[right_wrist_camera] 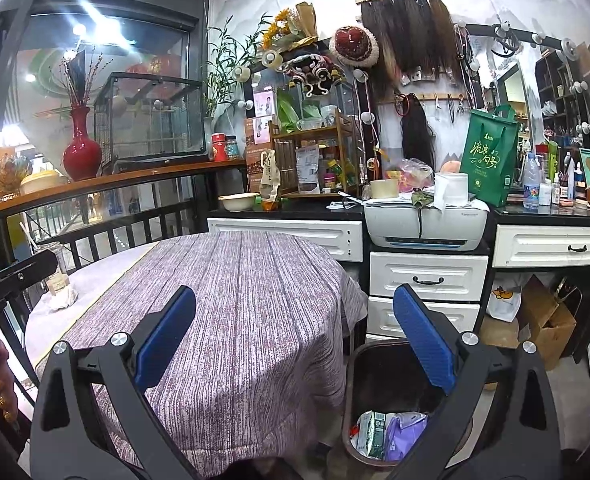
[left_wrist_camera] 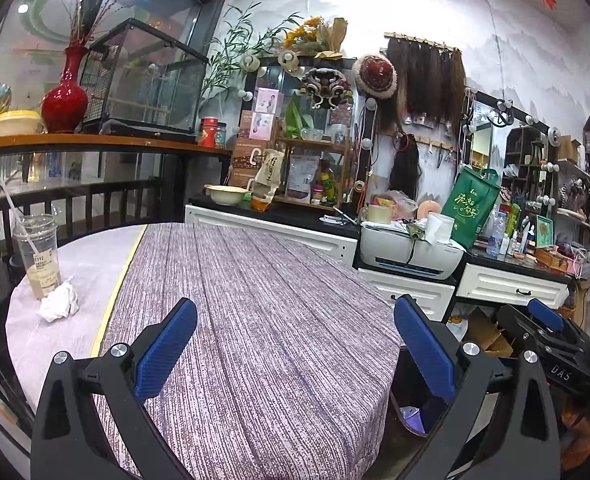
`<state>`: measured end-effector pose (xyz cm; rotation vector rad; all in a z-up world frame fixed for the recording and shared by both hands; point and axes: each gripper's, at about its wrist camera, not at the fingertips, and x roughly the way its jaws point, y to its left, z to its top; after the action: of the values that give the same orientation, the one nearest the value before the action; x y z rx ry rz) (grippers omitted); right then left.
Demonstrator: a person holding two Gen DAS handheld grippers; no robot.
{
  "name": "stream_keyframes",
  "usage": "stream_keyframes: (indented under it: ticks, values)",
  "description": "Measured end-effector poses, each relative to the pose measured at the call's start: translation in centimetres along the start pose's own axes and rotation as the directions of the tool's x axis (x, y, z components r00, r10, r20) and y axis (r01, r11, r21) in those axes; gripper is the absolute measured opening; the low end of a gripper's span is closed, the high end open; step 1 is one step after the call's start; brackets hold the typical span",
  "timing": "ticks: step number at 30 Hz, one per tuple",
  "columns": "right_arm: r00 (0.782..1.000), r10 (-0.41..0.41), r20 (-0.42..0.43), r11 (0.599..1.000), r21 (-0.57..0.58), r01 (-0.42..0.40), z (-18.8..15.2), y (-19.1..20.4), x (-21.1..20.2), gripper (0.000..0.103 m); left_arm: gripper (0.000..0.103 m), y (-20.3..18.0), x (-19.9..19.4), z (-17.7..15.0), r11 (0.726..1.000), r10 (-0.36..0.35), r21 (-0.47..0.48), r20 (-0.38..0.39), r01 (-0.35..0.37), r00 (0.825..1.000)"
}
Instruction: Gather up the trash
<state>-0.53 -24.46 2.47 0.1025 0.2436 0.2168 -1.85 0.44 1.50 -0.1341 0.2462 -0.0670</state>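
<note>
A crumpled white tissue (left_wrist_camera: 59, 301) lies on the table's left side beside a clear plastic cup (left_wrist_camera: 39, 254) with a straw and some milky drink. The right wrist view shows both small at far left: tissue (right_wrist_camera: 63, 300), cup (right_wrist_camera: 55, 270). My left gripper (left_wrist_camera: 295, 350) hovers open over the purple striped tablecloth (left_wrist_camera: 255, 300), empty, well right of the tissue. My right gripper (right_wrist_camera: 295, 344) is open and empty above the table's right edge and a dark trash bin (right_wrist_camera: 391, 396) that holds a carton and purple wrapper. The right gripper (left_wrist_camera: 543, 320) also shows at the left view's right edge.
A round table (right_wrist_camera: 231, 280) fills the foreground. White drawers (right_wrist_camera: 427, 276) with a printer (right_wrist_camera: 427, 222) stand behind it; a cluttered black counter carries a green bag (right_wrist_camera: 491, 156). A railing and shelf with a red vase (left_wrist_camera: 66, 96) run along the left. Cardboard boxes (right_wrist_camera: 543, 320) sit on the floor.
</note>
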Motion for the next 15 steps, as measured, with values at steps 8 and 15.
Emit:
stream_keyframes:
  ticks: [8, 15]
  values:
    - [1.000, 0.000, -0.002, 1.000, 0.003, 0.000, 0.00, -0.12, 0.08, 0.097, 0.098, 0.18, 0.02, 0.16, 1.000, 0.004, -0.009, -0.002, -0.004, 1.000]
    - [1.000, -0.001, -0.003, 1.000, 0.004, 0.001, -0.02, -0.22, 0.12, 0.097, 0.098, 0.29, 0.13, -0.06, 1.000, 0.000, -0.015, -0.014, 0.000, 1.000]
